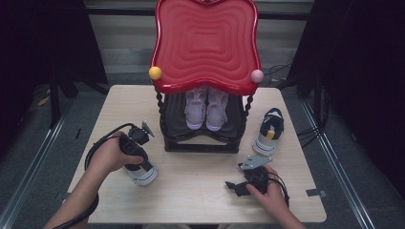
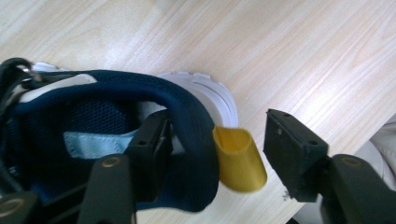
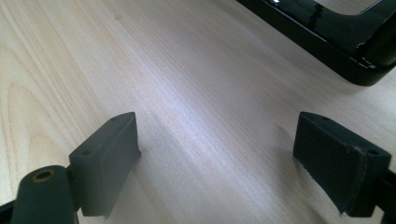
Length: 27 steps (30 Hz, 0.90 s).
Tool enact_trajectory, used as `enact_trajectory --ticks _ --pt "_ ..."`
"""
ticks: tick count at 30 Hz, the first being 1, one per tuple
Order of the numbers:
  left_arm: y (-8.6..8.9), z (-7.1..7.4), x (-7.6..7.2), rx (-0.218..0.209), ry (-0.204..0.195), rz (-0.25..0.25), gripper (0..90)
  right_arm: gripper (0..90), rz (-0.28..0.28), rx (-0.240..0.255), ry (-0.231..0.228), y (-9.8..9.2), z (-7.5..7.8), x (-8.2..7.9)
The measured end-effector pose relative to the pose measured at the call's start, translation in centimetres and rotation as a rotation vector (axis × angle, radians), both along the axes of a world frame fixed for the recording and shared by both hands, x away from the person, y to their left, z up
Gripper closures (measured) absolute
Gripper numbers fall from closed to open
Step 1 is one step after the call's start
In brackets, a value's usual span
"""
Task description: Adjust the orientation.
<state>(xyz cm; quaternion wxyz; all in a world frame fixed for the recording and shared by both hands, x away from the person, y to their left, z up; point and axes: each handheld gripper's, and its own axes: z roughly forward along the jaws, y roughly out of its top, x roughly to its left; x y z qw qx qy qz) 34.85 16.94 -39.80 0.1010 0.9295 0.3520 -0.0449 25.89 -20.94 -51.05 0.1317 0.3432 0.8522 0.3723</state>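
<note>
Nearest the person, at the table's (image 1: 200,191) front right, the right gripper (image 1: 237,187) lies low on the bare wood with its jaws spread apart and nothing between them; the right gripper view shows both pads (image 3: 109,161) just over the wood, the black base of the rack (image 3: 336,42) beyond. To the front left, the left gripper (image 2: 212,154) stands over a navy and white sneaker (image 1: 141,171). Its jaws are apart: one jaw sits inside the shoe's opening, the other outside past the yellow heel loop (image 2: 238,161), the padded collar between them but not pinched. From the high view the shoe's long axis runs diagonally, its white-soled end toward the near right; toe and heel cannot be told apart there. Farther back, the matching sneaker (image 1: 269,131) stands right of the rack, lying near to far. A pale pink pair (image 1: 206,109) sits on the rack's lower shelf, toes toward the person, under the red tray top (image 1: 206,43).
</note>
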Motion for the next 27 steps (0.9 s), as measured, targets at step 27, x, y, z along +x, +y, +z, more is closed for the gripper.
enact_trajectory --ticks 27 --pt "0.12 0.06 0.79 0.068 0.070 0.036 71.1 13.5 0.002 -0.002 -0.001 -0.01 0.00 0.01"
